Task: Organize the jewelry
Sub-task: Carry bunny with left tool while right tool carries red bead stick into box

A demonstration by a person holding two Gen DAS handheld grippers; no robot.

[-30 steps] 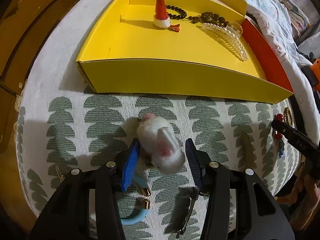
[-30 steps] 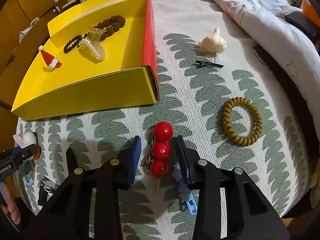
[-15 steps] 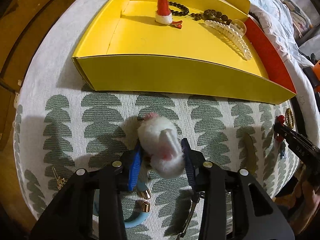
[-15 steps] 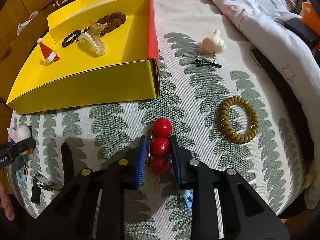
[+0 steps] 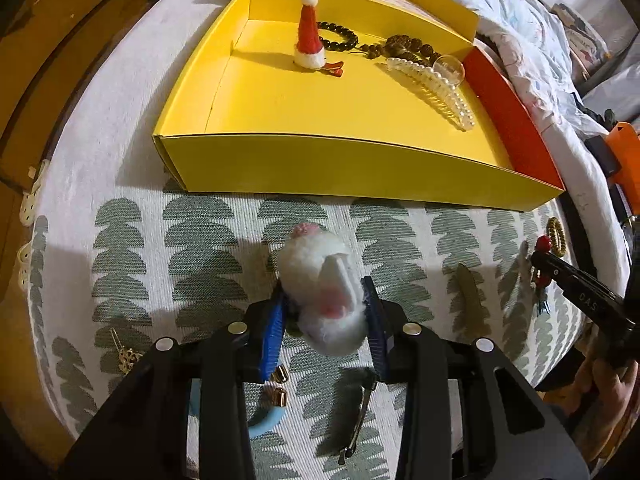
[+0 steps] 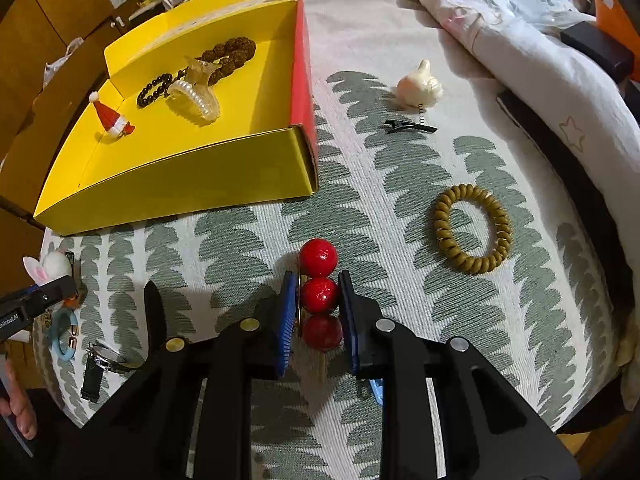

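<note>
Our left gripper's fingers pinch the fluffy white bunny clip at lower centre; our right gripper's fingers squeeze the three-ball glossy red hairpin.

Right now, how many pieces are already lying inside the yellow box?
4. The Santa hat clip stands toward the box's left, the black bead bracelet behind it, the brown bead bracelet at the back, the pearl claw clip in front. Small pieces may be hidden.

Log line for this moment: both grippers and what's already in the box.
left gripper: shut on bunny clip | right gripper: shut on red bead clip | yellow box: Santa hat clip, pearl claw clip, bead bracelets
</note>
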